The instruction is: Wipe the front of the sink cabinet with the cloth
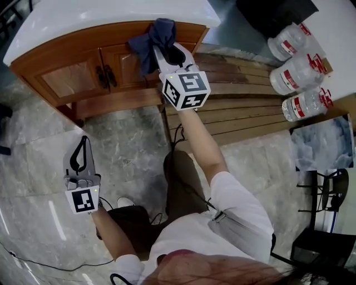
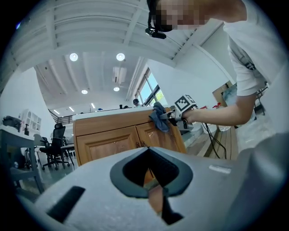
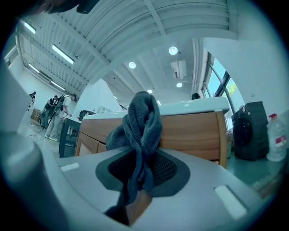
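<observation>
- The left gripper (image 1: 83,146) is closest to me, held low over the grey stone floor (image 1: 130,139). It is well away from the cabinet.
- In the left gripper view its two jaws are closed together. There is nothing between them.
- The right arm reaches forward, and the right gripper (image 1: 167,54) is up at the sink cabinet (image 1: 78,75).
- The right gripper's jaws are pinched tight on the cloth (image 1: 152,40). The cloth is dark blue and all bunched and twisted. In the right gripper view it (image 3: 142,128) sticks up out of the jaws.
- The cloth looks pressed on the wood at the top of the cabinet front, over the right door. It is just under the white top (image 1: 111,14).
- The two doors are shut. Their dark handles (image 1: 105,75) are in the middle, to the left of the cloth.
- To the right of the cabinet there are brown wooden slats (image 1: 250,106) on the floor.
- Further right, three clear water bottles (image 1: 295,72) with red labels lie near each other.
</observation>
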The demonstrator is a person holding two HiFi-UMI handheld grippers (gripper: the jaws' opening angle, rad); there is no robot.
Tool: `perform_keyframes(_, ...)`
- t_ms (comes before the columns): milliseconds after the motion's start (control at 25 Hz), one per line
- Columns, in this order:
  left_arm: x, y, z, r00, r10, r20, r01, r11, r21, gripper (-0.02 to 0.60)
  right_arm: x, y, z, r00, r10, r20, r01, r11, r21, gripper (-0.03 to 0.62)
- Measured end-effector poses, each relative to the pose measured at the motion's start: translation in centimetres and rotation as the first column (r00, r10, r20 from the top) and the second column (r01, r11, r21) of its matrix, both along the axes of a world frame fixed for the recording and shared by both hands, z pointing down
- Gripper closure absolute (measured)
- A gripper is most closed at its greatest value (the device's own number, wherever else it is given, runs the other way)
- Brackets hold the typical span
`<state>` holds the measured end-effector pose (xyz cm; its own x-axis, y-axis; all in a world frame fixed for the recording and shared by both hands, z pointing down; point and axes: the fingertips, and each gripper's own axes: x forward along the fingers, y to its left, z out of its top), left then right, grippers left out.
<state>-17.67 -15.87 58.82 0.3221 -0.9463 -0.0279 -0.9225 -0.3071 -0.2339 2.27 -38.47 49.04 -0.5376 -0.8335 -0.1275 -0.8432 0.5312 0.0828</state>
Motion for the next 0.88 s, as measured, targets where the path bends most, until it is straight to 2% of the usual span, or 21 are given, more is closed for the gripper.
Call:
perform_keyframes(120, 0.3, 0.0, 0.5, 1.000, 0.002, 0.023, -0.001, 1.000, -0.014, 0.581, 2.4, -0.2, -0.3, 0.999, 0.036, 0.004, -0.036, 0.999, 0.004, 0.491)
perform_keyframes(560, 1.0, -0.2, 0.6, 0.999, 0.023, 0.032, -0.023, 1.000, -0.013, 0.581, 10.9, -0.9, -0.6, 0.978, 0.201, 0.057, -0.200, 0.980, -0.011, 0.491)
perform_keyframes(880, 0.7, 0.2, 0.2, 1.000, 0.014, 0.016, -0.014, 1.000, 0.002, 0.581, 12.2, -1.0, -0.6, 0.973, 0.224, 0.052, -0.223, 0.975, -0.014, 0.488)
